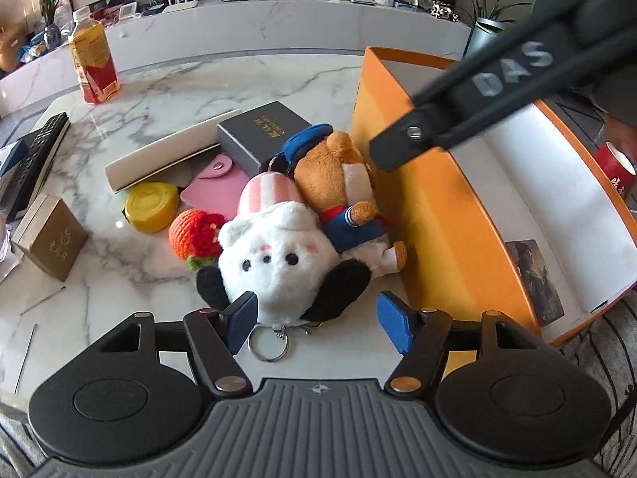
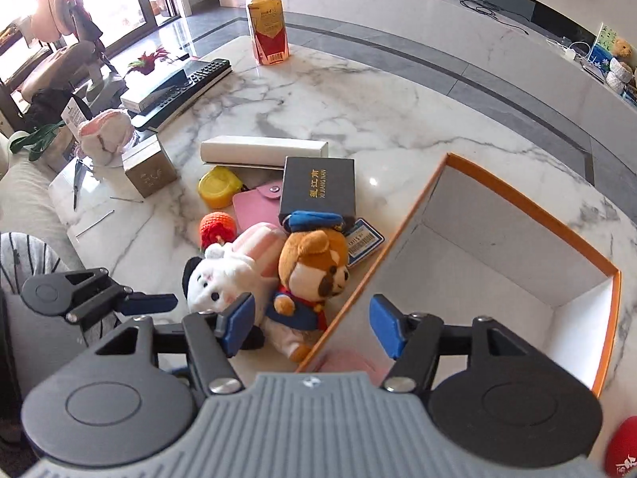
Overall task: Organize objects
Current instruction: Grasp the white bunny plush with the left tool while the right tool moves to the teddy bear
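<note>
The left gripper [image 1: 316, 320] stands wide open over the marble table [image 1: 131, 279], gripping nothing; the white plush toy [image 1: 274, 263] lies just ahead between its pads, its key ring [image 1: 267, 344] under the gap. Beside that toy lies a brown bear [image 1: 338, 183], against the orange box [image 1: 442, 215] on the gripper's right. The right gripper [image 2: 312, 324] is open and empty above the box's near wall, with something pink [image 2: 350, 362] in the box below it.
</note>
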Demonstrator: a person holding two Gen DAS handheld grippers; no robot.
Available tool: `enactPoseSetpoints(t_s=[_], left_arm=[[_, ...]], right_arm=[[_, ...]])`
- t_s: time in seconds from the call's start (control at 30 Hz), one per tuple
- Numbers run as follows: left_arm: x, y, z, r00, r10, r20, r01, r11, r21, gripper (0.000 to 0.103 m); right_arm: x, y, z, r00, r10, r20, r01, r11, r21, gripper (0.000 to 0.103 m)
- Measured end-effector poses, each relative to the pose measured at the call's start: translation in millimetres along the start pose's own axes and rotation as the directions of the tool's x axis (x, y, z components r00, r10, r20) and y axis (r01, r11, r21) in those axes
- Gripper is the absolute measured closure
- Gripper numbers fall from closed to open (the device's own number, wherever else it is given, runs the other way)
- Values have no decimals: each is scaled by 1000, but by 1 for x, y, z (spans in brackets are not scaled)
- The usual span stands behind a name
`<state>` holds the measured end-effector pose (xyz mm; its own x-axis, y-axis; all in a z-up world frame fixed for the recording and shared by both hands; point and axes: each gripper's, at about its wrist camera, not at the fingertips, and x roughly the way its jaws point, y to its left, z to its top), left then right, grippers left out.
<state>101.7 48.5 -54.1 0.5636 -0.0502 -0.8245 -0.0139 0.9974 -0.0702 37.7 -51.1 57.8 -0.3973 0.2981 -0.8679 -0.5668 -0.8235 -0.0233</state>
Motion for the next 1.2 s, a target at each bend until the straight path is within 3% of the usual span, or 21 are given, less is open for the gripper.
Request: enactPoseSetpoints(t_s=[0.07,0.13,0.27,0.37,0.47,0.6,0.73,0.87,0.97,1.1,1.2], left_arm=[[6,2,5,1000,5,-13,-5,1000,-30,24],[10,8,8,1000,11,-5,-11,998,-63,24],[12,19,12,1000,-13,16,15,995,-98,24],[14,23,13,1000,-14,26,17,992,-124,23],[20,25,14,999,-9,31,12,993,-113,18],[25,29,13,999,-10,48,17,990,-137,13],[25,31,10,997,-21,69,30,991,-129,18],[23,31,7,997,-14,79,23,993,-117,29],[21,30,4,998,-8,65,15,994,-113,33],[16,28,-6,1000,-2,15,4,993,-118,37],[12,28,-14,1000,3,-1,-3,993,-119,40]], right_arm=[[11,-6,11,999,-38,-34,39,999,17,37],[21,-9,18,997,-38,-66,40,999,30,30],[42,-12,32,991,-85,-104,92,994,60,31],[57,-7,39,985,-105,-136,110,994,27,22],[77,-1,43,965,-183,-186,181,983,-26,14],[101,3,41,951,-176,-253,174,984,-32,13],[99,8,33,952,-245,-185,232,969,-90,24],[89,5,26,961,-214,-172,198,975,-104,27],[79,7,24,961,-216,-173,199,974,-110,21],[55,12,22,968,-227,-106,210,966,-151,16],[30,7,26,988,-137,-69,133,989,-60,16]])
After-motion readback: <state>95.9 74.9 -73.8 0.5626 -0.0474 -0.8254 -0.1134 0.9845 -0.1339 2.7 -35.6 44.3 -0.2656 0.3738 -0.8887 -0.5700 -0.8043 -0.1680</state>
